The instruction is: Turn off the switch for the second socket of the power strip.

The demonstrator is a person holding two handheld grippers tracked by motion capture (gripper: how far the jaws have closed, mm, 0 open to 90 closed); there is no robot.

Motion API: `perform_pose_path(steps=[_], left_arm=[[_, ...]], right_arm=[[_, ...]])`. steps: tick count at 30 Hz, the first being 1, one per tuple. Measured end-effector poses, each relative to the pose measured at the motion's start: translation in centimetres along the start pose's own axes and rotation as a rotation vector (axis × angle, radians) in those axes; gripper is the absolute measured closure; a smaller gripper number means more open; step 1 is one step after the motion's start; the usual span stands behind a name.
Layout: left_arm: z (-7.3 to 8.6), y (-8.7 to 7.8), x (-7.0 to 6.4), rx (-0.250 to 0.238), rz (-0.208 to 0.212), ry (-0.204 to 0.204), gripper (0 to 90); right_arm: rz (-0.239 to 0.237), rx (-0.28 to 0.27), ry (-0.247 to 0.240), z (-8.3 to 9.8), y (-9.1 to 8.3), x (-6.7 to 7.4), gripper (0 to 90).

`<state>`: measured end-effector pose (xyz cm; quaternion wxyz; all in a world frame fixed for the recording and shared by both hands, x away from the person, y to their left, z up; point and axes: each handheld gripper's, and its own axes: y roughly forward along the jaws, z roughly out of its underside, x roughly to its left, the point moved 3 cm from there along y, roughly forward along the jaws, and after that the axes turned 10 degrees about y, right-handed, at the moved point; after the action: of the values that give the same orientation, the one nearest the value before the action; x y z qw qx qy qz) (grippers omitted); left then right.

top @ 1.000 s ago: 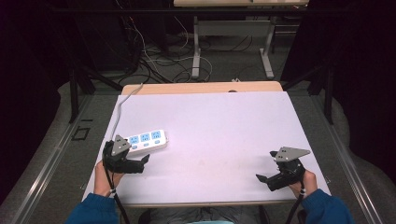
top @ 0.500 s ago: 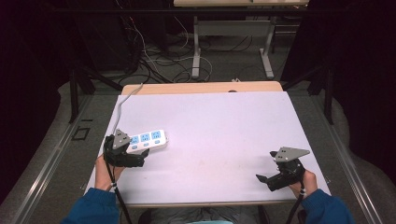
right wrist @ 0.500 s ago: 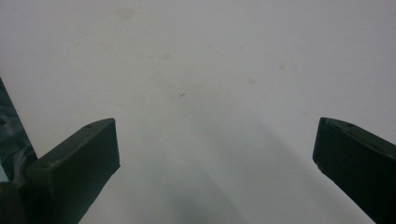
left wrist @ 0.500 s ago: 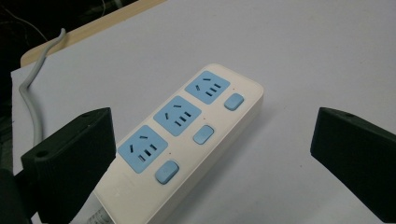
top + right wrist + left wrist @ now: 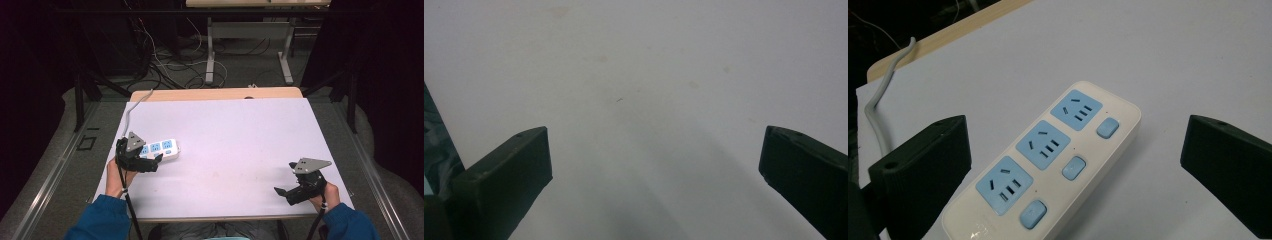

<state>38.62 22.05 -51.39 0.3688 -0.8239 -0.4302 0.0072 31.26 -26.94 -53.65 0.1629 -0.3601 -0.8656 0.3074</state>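
Left gripper (image 5: 1073,165) spread wide, jaws straddling the power strip (image 5: 1048,160) without touching it. The strip (image 5: 159,149) lies flat near the table's (image 5: 240,145) left edge, grey cord (image 5: 878,95) running off the far side. Right gripper (image 5: 286,191), jaws wide apart too, hovers over bare tabletop near the right corner.

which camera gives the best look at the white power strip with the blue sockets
The left gripper view: the white plastic power strip with three blue sockets and three blue buttons lies close up between the open tongs. The high view shows it small, partly behind the left tongs.
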Motion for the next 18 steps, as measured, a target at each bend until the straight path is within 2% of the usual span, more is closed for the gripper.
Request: perform_pose_path(steps=[11,18], left_arm=[[-0.8,1.0,0.4,0.02,-0.002,0.022,0.0],[-1.3,1.8,0.8,0.024,0.006,0.005,0.0]], right_arm=[[0.003,-0.005,-0.003,0.0,0.0,0.0,0.0],[0.002,-0.006,-0.012,0.0,0.0,-0.1,0.0]])
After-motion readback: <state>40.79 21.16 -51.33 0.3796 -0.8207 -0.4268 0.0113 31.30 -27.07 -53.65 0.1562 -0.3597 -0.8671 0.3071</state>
